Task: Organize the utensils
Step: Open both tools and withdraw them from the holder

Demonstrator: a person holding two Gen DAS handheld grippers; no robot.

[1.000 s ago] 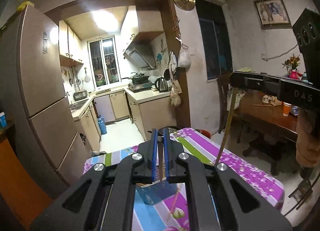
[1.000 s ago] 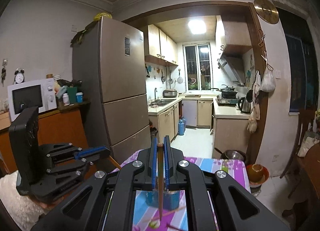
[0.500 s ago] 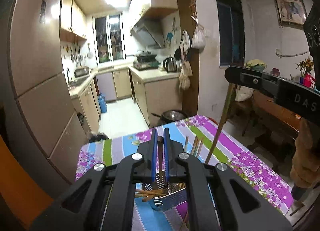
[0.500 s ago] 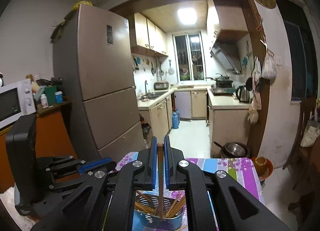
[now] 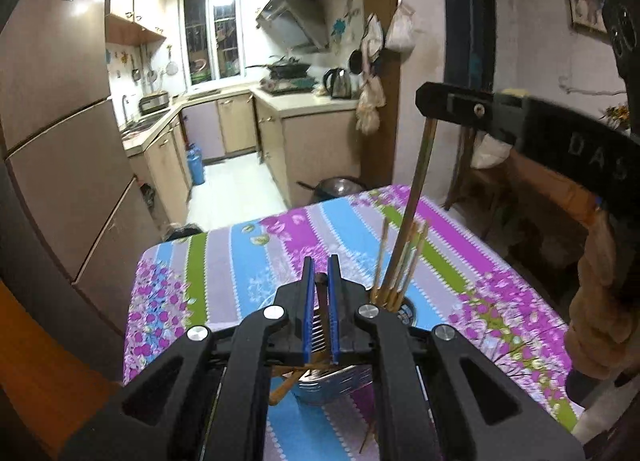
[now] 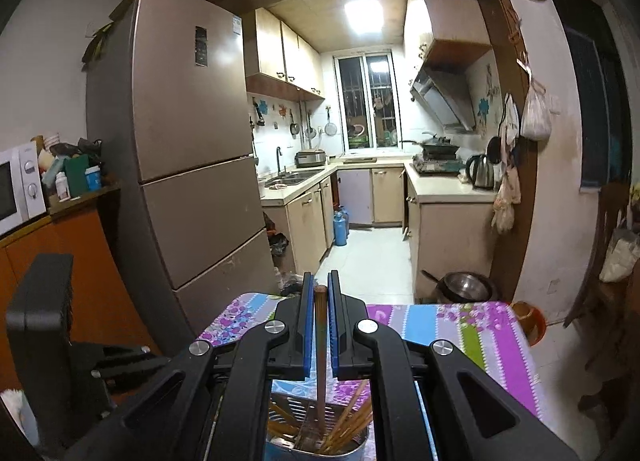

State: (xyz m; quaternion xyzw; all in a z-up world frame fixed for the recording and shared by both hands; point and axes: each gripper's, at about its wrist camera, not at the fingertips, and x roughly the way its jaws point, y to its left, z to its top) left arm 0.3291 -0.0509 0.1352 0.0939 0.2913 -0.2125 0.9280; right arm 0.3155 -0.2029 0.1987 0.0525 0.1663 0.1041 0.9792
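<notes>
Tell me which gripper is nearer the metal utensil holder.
Left, it appears. The left gripper sits low, just above the holder. The right gripper is raised off to the side, its chopstick reaching down into it.

Lettering on right gripper [image 5: 430,101]: the raised capitals "DAS" stand on its black body, seen from the left wrist view; anything after them is cut off by the picture's edge.
Fridge [image 6: 192,149] door label: a dark sticker with print too small to read.
Blue container [image 6: 93,178] label: unreadable.
</notes>
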